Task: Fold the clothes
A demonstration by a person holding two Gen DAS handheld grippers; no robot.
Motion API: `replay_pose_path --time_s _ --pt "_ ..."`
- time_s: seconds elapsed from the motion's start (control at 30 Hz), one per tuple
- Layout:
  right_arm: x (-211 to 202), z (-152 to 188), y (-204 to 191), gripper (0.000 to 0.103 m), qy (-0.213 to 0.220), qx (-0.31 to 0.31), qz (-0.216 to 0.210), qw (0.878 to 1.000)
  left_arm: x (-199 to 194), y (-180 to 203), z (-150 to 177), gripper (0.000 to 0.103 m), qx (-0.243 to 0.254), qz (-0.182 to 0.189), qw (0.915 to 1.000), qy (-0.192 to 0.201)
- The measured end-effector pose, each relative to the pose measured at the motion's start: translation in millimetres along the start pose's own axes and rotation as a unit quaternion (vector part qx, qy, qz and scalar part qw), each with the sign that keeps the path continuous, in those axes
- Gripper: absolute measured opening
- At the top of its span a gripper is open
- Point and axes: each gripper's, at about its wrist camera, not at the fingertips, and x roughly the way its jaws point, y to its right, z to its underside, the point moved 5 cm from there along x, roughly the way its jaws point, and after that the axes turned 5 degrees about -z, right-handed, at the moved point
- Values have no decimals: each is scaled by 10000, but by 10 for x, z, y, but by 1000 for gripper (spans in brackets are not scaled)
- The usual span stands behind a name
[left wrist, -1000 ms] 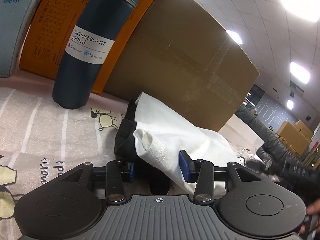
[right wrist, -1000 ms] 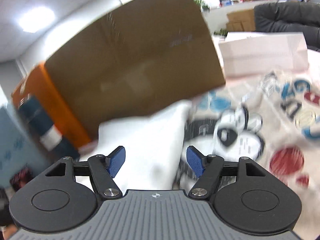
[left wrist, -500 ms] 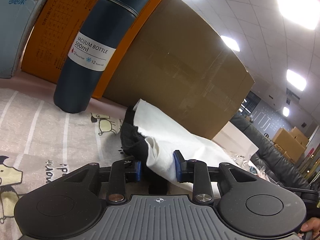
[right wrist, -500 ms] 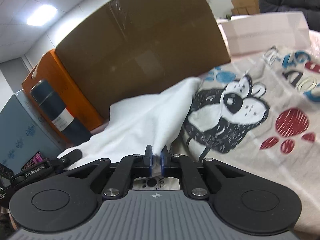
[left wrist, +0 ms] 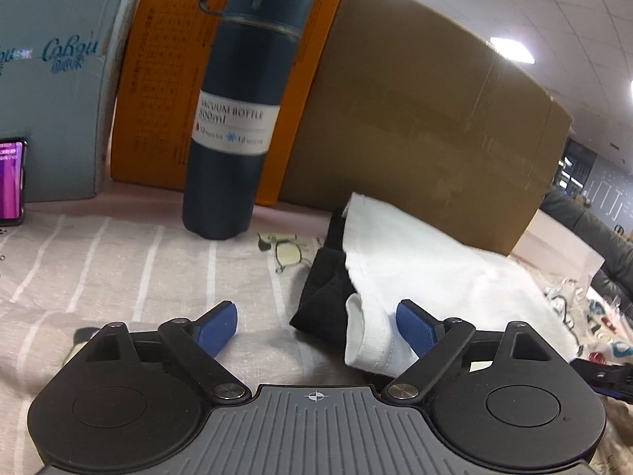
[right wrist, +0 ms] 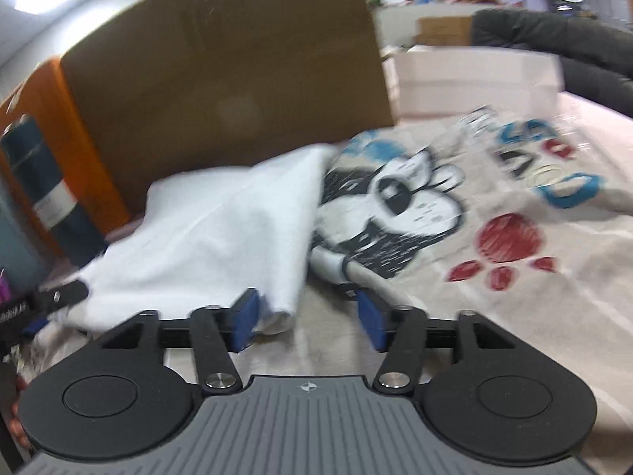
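Observation:
A white garment [left wrist: 427,269] with a black part [left wrist: 328,289] lies folded on the printed cloth, in front of a brown carton. My left gripper [left wrist: 316,326] is open, with the garment's near white corner between its blue pads but not gripped. In the right wrist view the white garment [right wrist: 221,233] lies left of centre. My right gripper [right wrist: 310,322] is open, its left pad beside the garment's near edge.
A dark blue vacuum bottle [left wrist: 241,111] stands behind the garment, with an orange box [left wrist: 158,79], a brown carton [left wrist: 427,118] and a grey-blue box [left wrist: 51,91] behind it. A phone [left wrist: 10,178] stands at far left. A dog-print cloth [right wrist: 455,217] covers the table.
Both grippers were shut on the white garment half a second ago and have now opened and let it go. The garment lies on the cloth.

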Motion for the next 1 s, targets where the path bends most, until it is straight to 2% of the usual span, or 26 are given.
replay_pose_path --time_s 0.1,0.2,0.33,0.53,0.67,0.8,1.0 --pt "-267 -46 -55 72 338 -19 4 9994 -167 28 -80 93 0 89 9995 319" --pt "-538 -112 -230 76 608 -230 -92 9978 -409 46 -142 98 43 223 9978 617" --pt "-901 -195 -582 84 922 -464 -603 9928 -728 51 -190 102 175 387 9950 904" --pt "-1400 -213 -1066 89 1231 -740 -1154 9829 -1236 -10 -255 103 197 712 9895 1243" --pt "-1678 -144 -1334 97 1470 -905 -1336 9759 -1511 -78 -251 103 227 926 9853 1418" --pt "-1805 -6 -1543 103 1798 -1116 -1271 9690 -1651 -149 -179 103 374 1012 9817 1572" --pt "-1621 213 -1616 103 2102 -928 -821 9698 -1614 -286 -87 103 613 691 9806 1730"
